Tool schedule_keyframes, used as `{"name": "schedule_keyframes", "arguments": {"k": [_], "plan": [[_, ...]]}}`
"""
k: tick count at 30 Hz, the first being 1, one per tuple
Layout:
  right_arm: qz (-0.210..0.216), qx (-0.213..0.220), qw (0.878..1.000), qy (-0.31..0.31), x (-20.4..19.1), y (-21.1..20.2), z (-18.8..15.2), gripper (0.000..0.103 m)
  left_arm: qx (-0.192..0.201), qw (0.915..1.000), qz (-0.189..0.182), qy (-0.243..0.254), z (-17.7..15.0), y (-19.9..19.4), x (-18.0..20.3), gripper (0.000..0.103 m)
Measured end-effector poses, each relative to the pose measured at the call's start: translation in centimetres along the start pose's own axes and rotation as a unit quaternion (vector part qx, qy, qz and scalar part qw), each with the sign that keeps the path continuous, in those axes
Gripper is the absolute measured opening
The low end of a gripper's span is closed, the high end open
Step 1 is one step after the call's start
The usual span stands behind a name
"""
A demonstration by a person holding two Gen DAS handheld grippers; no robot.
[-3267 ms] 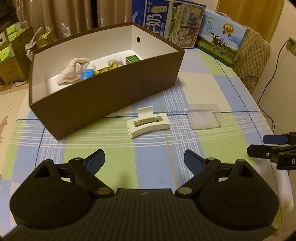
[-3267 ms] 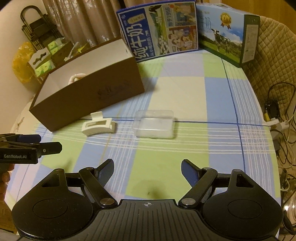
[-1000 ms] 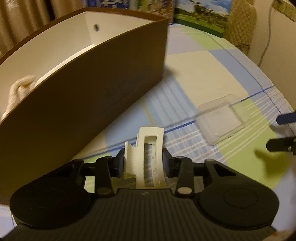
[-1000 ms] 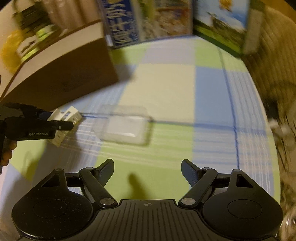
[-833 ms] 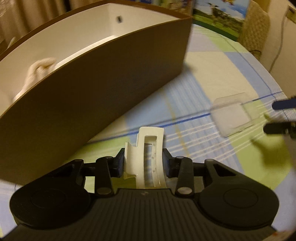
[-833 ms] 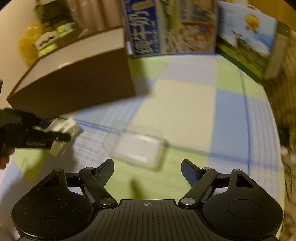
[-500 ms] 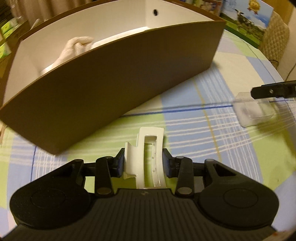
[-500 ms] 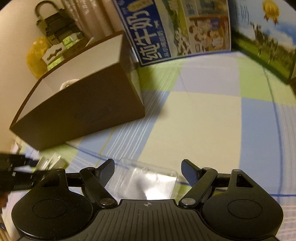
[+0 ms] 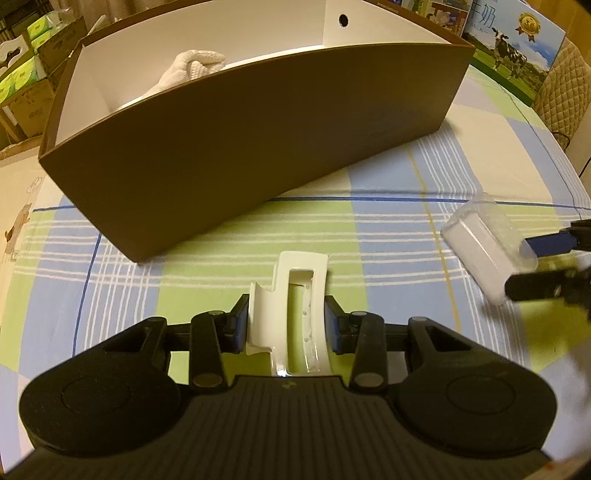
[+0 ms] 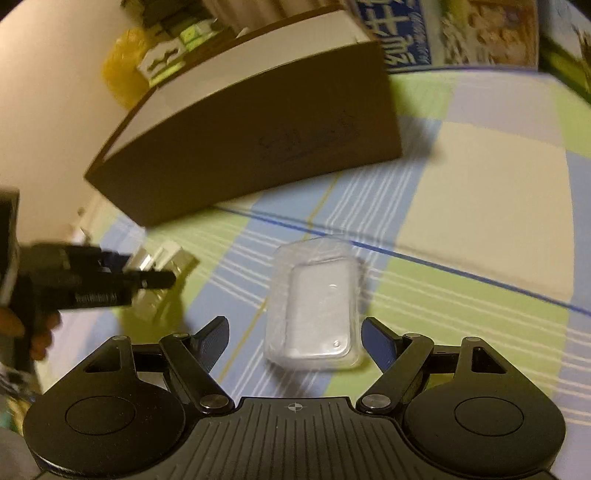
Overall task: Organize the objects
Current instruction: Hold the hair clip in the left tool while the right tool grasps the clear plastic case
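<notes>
My left gripper [image 9: 288,325] is shut on a white hair claw clip [image 9: 291,310], held above the checked tablecloth in front of the brown box [image 9: 258,122]. The box has a white inside with a white knitted glove [image 9: 188,70] in it. A clear plastic case [image 10: 317,306] lies on the cloth between the spread fingers of my right gripper [image 10: 299,332], which is open. In the left wrist view the case [image 9: 480,247] sits at the right with the right gripper's fingers [image 9: 546,266] on either side of it. The left gripper [image 10: 147,273] with the clip shows blurred in the right wrist view.
Milk cartons [image 10: 443,33] stand behind the box at the back of the table. A quilted chair back [image 9: 561,96] is at the right. Green-and-white cardboard boxes [image 9: 26,74] are stacked off the table at the left. A hand [image 10: 33,332] holds the left gripper.
My left gripper took the clip off the cloth and lifted it, swinging to face the box. My right gripper came down over the clear case, which now lies between its open fingers.
</notes>
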State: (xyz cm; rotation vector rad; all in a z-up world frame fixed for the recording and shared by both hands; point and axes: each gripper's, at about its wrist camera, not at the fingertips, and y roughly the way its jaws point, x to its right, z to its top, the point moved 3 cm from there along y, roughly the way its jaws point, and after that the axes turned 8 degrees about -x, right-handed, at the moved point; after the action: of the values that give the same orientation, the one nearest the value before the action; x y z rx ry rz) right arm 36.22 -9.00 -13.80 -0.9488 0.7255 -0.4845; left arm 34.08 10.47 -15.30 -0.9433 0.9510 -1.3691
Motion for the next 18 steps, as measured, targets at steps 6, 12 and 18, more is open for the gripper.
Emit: {"name": "schedule_keyframes", "arguments": {"k": [6,12,18], "plan": [[-0.078,-0.007,0.996,-0.035,-1.6,1.3,1.2,0.077,-0.003,1.0000,0.001,-0.008,0.1,0.1,0.0,0.035],[-0.108,-0.007,0.994,-0.015,-2.4,2.9,1.8,0.077,-0.006,0.9999,0.004,-0.012,0.4,0.4,0.0,0.036],[-0.136,-0.012,0.990,-0.023,-3.2,4.1,2.1,0.054,-0.008,0.9998,0.006,-0.016,0.5,0.6,0.0,0.037]]}}
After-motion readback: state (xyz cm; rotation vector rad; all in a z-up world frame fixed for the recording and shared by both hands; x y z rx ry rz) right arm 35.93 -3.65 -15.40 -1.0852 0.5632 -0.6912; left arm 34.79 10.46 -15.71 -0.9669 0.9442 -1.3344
